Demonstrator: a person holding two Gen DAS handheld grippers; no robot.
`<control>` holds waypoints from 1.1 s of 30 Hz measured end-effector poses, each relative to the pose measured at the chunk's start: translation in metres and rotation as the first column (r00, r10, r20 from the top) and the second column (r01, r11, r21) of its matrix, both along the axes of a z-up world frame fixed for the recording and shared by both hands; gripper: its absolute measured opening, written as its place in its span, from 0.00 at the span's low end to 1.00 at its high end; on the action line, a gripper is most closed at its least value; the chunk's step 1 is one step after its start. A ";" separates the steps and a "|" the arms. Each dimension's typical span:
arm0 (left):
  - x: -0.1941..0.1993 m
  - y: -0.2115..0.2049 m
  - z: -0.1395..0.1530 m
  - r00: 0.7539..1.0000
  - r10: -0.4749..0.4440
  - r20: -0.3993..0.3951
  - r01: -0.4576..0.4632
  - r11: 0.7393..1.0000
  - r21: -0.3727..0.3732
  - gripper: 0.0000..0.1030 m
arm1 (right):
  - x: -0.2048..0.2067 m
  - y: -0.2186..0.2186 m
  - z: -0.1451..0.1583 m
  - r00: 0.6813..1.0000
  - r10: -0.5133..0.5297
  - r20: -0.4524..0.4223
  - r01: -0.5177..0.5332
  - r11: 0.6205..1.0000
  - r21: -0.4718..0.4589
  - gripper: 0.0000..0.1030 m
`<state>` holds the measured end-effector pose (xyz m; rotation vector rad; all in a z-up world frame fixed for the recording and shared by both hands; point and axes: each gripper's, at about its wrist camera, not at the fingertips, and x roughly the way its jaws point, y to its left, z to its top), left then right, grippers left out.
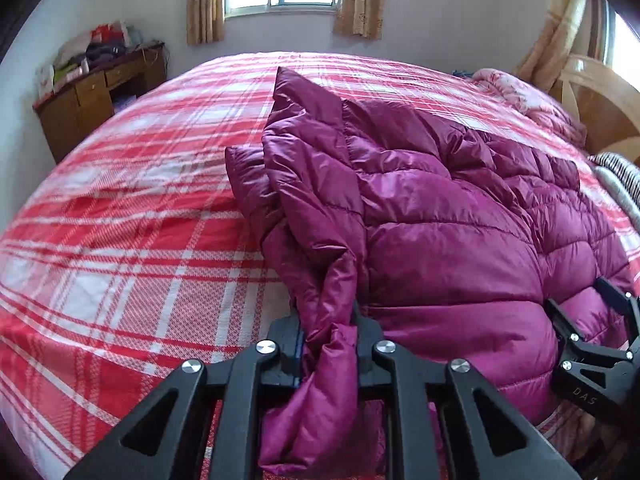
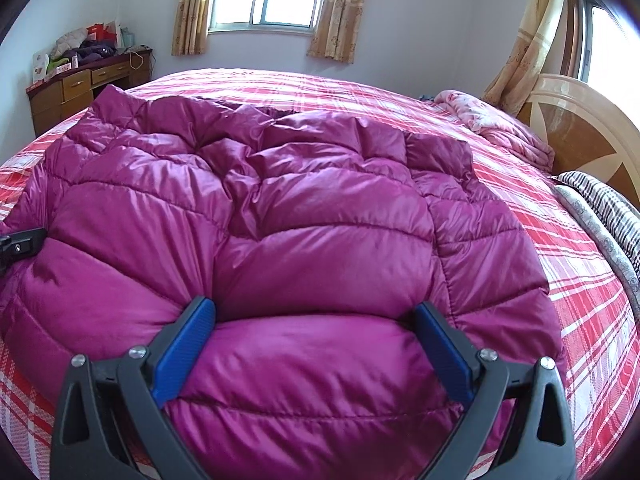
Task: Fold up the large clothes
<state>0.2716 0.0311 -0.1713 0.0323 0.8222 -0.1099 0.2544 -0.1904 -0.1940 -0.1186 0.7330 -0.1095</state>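
The left gripper (image 1: 328, 344) pinches the magenta down jacket (image 1: 440, 220) at its edge; the right gripper (image 2: 316, 344), jaws wide, should bite deep (slippery, puffy fabric).

My magenta quilted puffer jacket (image 2: 304, 216) lies rumpled on the bed, one edge bunched up and lifted

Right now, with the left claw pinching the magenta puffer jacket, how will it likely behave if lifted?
The puffer jacket would probably sag: its edge already droops limply through the left claw. Its puffy quilted panels suggest it is light for its bulk. The glossy shell looks slippery, so the pinched fold may slide out.
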 end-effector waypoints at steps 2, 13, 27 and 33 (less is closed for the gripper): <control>-0.007 -0.015 0.018 0.999 -0.014 0.047 0.010 0.997 0.077 0.12 | -0.006 -0.004 0.008 1.000 0.010 0.005 -0.010 1.000 0.012 0.89; -0.056 -0.115 0.125 0.912 -0.280 0.299 0.224 0.952 0.207 0.11 | -0.036 -0.067 0.025 0.993 -0.108 0.054 0.106 0.994 0.035 0.85; -0.059 -0.285 0.077 0.806 -0.556 0.200 0.502 0.823 0.265 0.15 | -0.059 -0.148 -0.008 0.969 -0.248 -0.002 0.243 0.946 0.215 0.91; -0.047 -0.291 0.055 0.784 -0.595 0.178 0.555 0.800 0.229 0.28 | -0.061 -0.146 -0.010 0.969 -0.247 0.016 0.238 0.947 0.217 0.94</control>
